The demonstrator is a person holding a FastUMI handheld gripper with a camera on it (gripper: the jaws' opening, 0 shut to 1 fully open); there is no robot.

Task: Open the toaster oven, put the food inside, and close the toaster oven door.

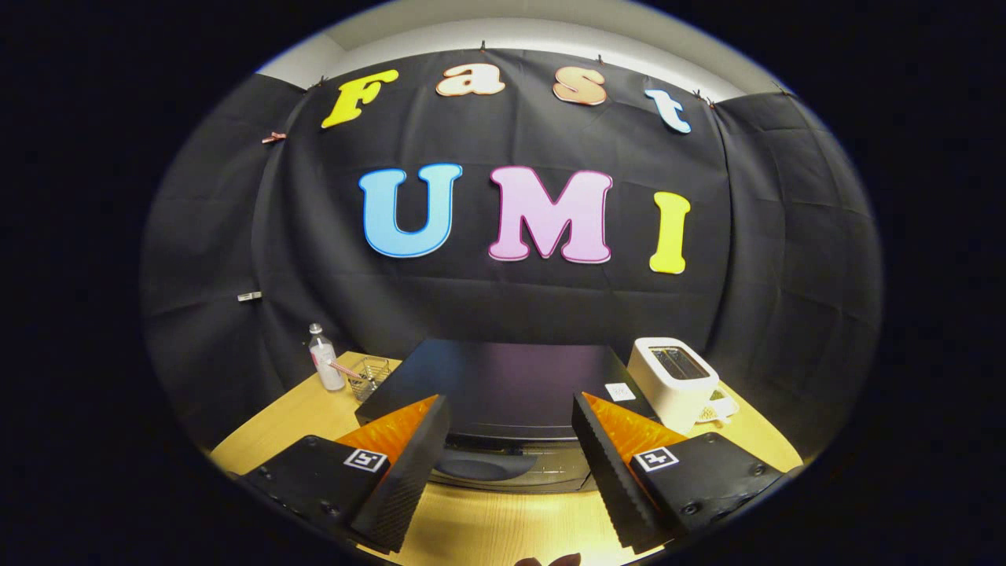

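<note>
- the gripper (pixel 511 460) hangs above the wooden bench (pixel 503 527), its two fingers (pixel 413 464) spread wide with nothing between the pads; a strip of bare wood shows in the gap below them.
- something small and dark sits on the wood at the bench's near edge, under the gap; too little of it shows to name it.
- the toaster oven (pixel 503 385), a black box seen from above and in front, sits just ahead of the fingertips and centred on the gap; its flat top fills the space between the two fingers and runs on beyond them.
- the oven's door (pixel 511 464) looks shut, with a dark handle-like bar across its front low between the fingers; the exact line of the door edge is hard to tell.
- a small white label (pixel 620 391) lies on the oven's top near its right front corner.
- open wood lies in front of the oven, between it and the bench's near edge, and a bare stretch runs along the bench's left side.
- right of the oven, just beside it, stands a white slot toaster (pixel 674 379) with something small and pale (pixel 719 409) at its right foot, toward the bench's right edge.
- left of the oven, toward the bench's far left corner, a small wire basket (pixel 369 376) stands just beside a clear plastic bottle (pixel 324 360).
- the bench's far edge meets the black cloth wall (pixel 236 236) behind the oven.
</note>
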